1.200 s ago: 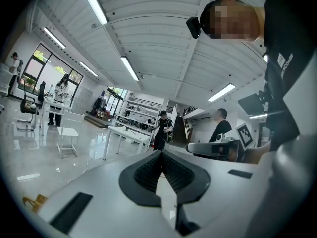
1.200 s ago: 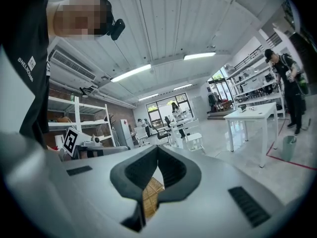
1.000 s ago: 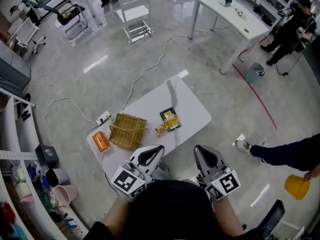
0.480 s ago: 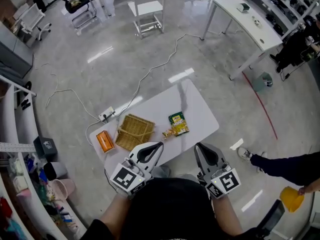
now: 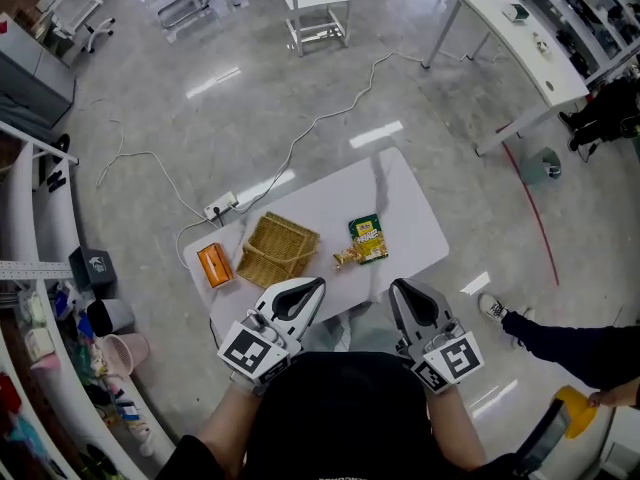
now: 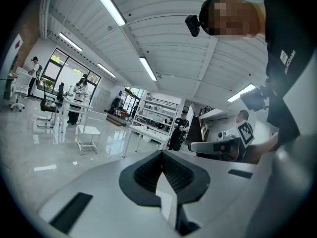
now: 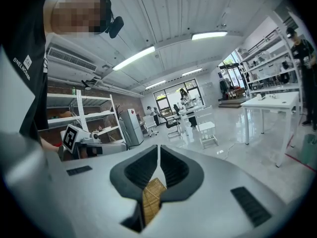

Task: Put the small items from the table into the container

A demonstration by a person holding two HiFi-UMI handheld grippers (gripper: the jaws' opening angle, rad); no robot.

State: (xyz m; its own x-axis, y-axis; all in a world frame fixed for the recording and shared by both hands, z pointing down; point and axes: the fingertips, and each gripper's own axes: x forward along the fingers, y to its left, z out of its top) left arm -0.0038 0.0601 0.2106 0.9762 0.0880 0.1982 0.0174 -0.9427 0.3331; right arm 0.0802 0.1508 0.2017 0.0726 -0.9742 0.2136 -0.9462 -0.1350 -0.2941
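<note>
A white table (image 5: 400, 213) stands in front of me. On it are a wicker basket (image 5: 279, 250), an orange box (image 5: 213, 265), a green snack packet (image 5: 368, 238) and a small yellow wrapped item (image 5: 346, 258). My left gripper (image 5: 316, 285) is held at the table's near edge just below the basket, shut and with nothing in it. My right gripper (image 5: 398, 287), also shut and empty, is held below the snack packet. In the right gripper view the basket (image 7: 151, 200) shows below the closed jaws. The left gripper (image 6: 161, 153) points level over the table.
A power strip (image 5: 222, 206) and a long cable (image 5: 310, 128) lie on the floor beyond the table. Farther off stand a white chair (image 5: 318, 8) and a long white desk (image 5: 520, 38). A person's leg (image 5: 560, 333) is at the right. Shelves with clutter (image 5: 60, 348) line the left.
The whole scene has slid in the head view as the person moved forward; the basket and packet now sit a little further right. Both grippers stay shut at the table's near edge.
</note>
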